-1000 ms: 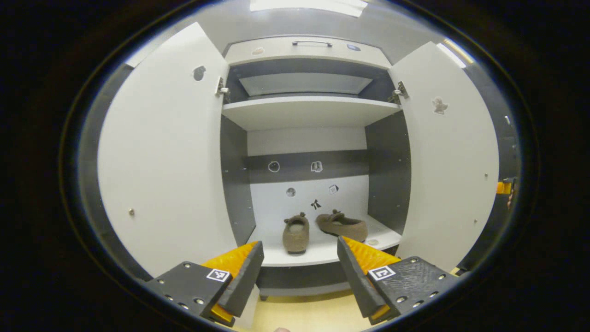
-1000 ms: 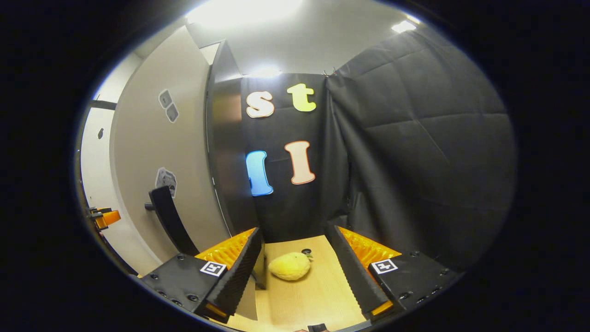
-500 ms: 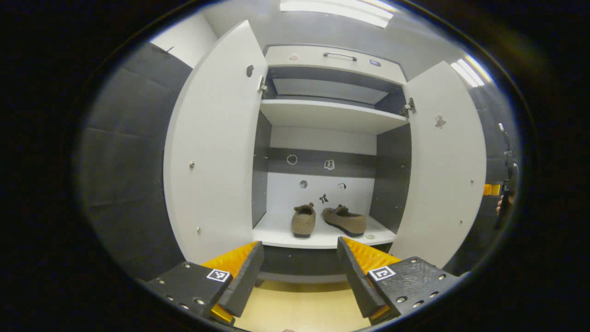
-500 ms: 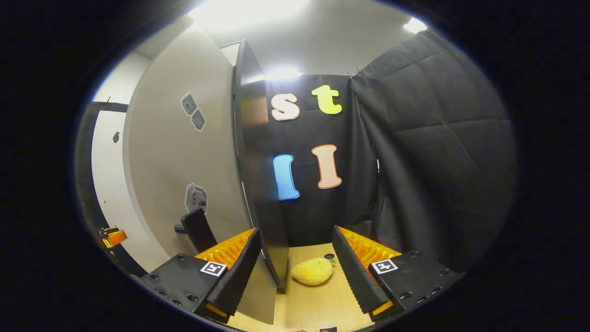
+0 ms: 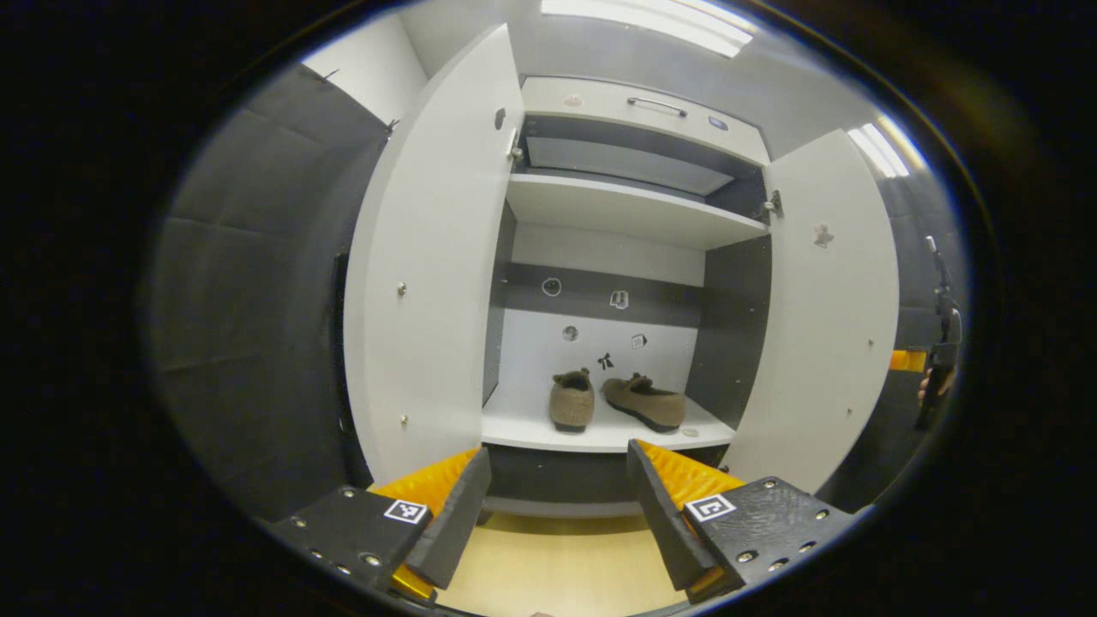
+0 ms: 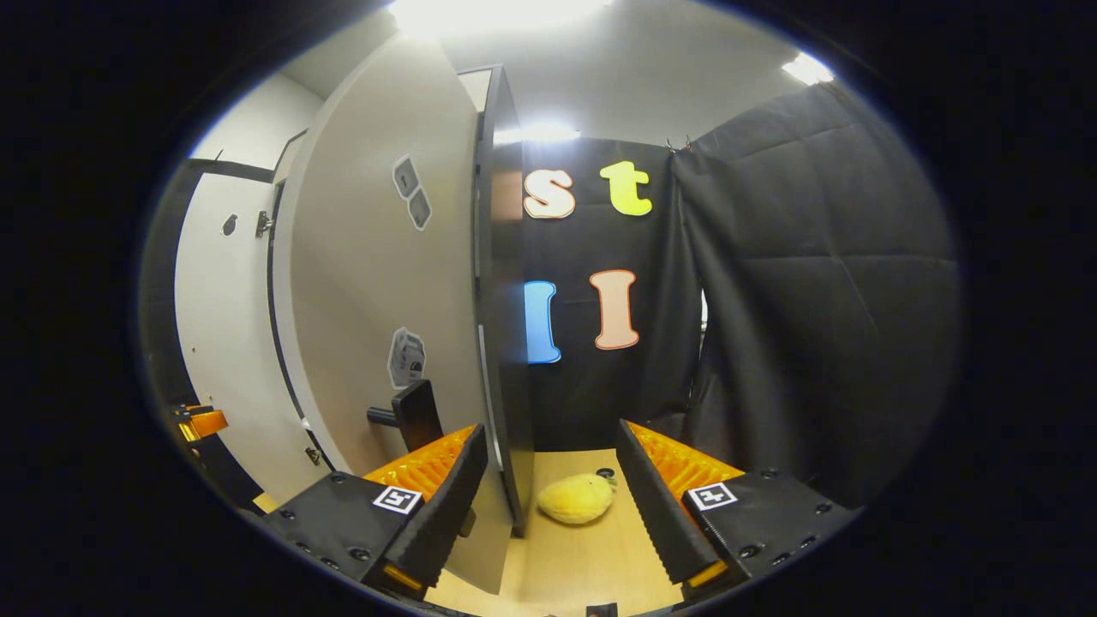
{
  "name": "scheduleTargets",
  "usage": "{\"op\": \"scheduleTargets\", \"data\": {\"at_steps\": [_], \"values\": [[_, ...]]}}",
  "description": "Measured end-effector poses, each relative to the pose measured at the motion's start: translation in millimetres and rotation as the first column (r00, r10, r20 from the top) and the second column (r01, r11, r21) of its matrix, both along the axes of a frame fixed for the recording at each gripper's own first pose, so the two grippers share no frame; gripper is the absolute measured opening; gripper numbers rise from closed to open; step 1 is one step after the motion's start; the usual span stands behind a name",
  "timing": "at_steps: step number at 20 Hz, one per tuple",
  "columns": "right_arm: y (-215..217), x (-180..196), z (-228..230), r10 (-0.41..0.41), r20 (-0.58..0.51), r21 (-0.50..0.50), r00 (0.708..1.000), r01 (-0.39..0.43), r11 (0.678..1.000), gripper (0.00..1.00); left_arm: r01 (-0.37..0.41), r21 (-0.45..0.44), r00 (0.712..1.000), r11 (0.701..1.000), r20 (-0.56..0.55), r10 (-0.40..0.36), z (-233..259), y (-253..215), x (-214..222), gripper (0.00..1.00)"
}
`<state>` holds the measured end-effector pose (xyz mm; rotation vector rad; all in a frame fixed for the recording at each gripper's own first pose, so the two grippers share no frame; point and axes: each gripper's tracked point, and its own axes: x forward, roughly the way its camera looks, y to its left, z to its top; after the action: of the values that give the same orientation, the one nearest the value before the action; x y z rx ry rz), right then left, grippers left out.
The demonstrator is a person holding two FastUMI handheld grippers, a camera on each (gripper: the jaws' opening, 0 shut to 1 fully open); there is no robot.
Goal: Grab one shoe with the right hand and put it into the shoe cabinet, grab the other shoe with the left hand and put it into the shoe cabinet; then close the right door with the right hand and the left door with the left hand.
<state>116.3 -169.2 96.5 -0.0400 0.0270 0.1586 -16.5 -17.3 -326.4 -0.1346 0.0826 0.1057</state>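
In the left gripper view, two brown shoes (image 5: 572, 401) (image 5: 645, 401) lie side by side on the bottom shelf of the open shoe cabinet (image 5: 630, 214). Its left door (image 5: 428, 257) and right door (image 5: 827, 326) both stand wide open. My left gripper (image 5: 557, 514) is open and holds nothing, back from the cabinet over the floor. Past the right door, a hand holds my right gripper (image 5: 936, 377). In the right gripper view, my right gripper (image 6: 553, 514) is open, with the right door's free edge (image 6: 495, 343) between its fingers. The door's dark handle (image 6: 413, 413) is just left of that edge.
A yellow plush toy (image 6: 576, 500) lies on the wooden floor (image 6: 591, 557) behind the right door, near the black cloth wall (image 6: 814, 300). An upper shelf (image 5: 626, 210) and a drawer with a handle (image 5: 656, 103) sit above the shoes. The left gripper (image 6: 199, 422) peeks in at the far left.
My left gripper has drawn back and turned left, so the cabinet looks smaller and sits further right. My right gripper has shifted until the right door's edge lies between its fingers.
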Motion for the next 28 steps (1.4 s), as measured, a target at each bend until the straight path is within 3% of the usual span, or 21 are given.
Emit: {"op": "scheduleTargets", "data": {"at_steps": [9,11,12,14,15,16,17,18,21,22,23,25,26,27,28], "values": [[57,-18,-9,-0.044,0.038,0.018,0.998,0.044,0.999,0.97,0.131,-0.066,0.991,0.989,-0.005,-0.131,-10,3,-19,0.92],[77,-20,-15,-0.024,0.031,0.057,0.999,0.022,0.998,0.97,0.139,-0.08,0.99,0.987,-0.003,-0.14,-14,12,-28,0.93],[89,-17,-14,-0.012,0.024,0.08,1.0,0.01,0.997,0.92,0.142,-0.085,0.99,0.986,0.0,-0.142,-15,16,-33,0.85],[107,-13,-13,0.013,0.025,0.105,1.0,-0.016,0.994,0.92,0.146,-0.089,0.989,0.985,0.015,-0.145,-15,26,-46,0.85],[117,-12,-13,0.024,0.029,0.103,0.999,-0.027,0.994,0.97,0.142,-0.087,0.99,0.986,0.025,-0.141,-15,32,-53,0.92],[127,-10,-15,0.033,0.032,0.094,0.999,-0.036,0.995,0.97,0.137,-0.083,0.99,0.987,0.032,-0.134,-14,38,-60,0.92],[136,-8,-17,0.042,0.034,0.081,0.999,-0.045,0.996,0.98,0.136,-0.08,0.99,0.987,0.04,-0.133,-12,43,-66,0.85],[146,-6,-20,0.049,0.032,0.066,0.998,-0.051,0.997,0.98,0.123,-0.082,0.992,0.989,0.044,-0.119,-12,48,-71,0.85],[176,-4,-30,0.077,0.017,0.04,0.997,-0.078,0.996,0.98,0.047,-0.106,0.997,0.993,0.059,-0.041,-18,76,-84,0.99],[183,-5,-32,0.086,0.015,0.038,0.996,-0.086,0.996,0.98,0.014,-0.115,0.998,0.993,0.059,-0.008,-19,88,-86,0.85],[187,-6,-33,0.09,0.018,0.035,0.996,-0.091,0.995,0.98,-0.014,-0.119,0.998,0.993,0.063,0.022,-20,100,-89,0.92],[191,-8,-33,0.085,0.023,0.025,0.996,-0.085,0.996,0.98,-0.059,-0.109,0.994,0.992,0.08,0.068,-15,127,-92,0.92],[192,-9,-34,0.082,0.024,0.023,0.996,-0.083,0.996,0.98,-0.077,-0.098,0.993,0.992,0.085,0.086,-13,139,-95,0.85],[192,-10,-34,0.077,0.024,0.025,0.997,-0.078,0.997,0.98,-0.1,-0.084,0.991,0.991,0.085,0.107,-13,154,-95,0.85],[190,-12,-35,0.073,0.02,0.03,0.997,-0.073,0.997,0.98,-0.125,-0.072,0.988,0.99,0.085,0.131,-11,168,-97,0.92]]}}
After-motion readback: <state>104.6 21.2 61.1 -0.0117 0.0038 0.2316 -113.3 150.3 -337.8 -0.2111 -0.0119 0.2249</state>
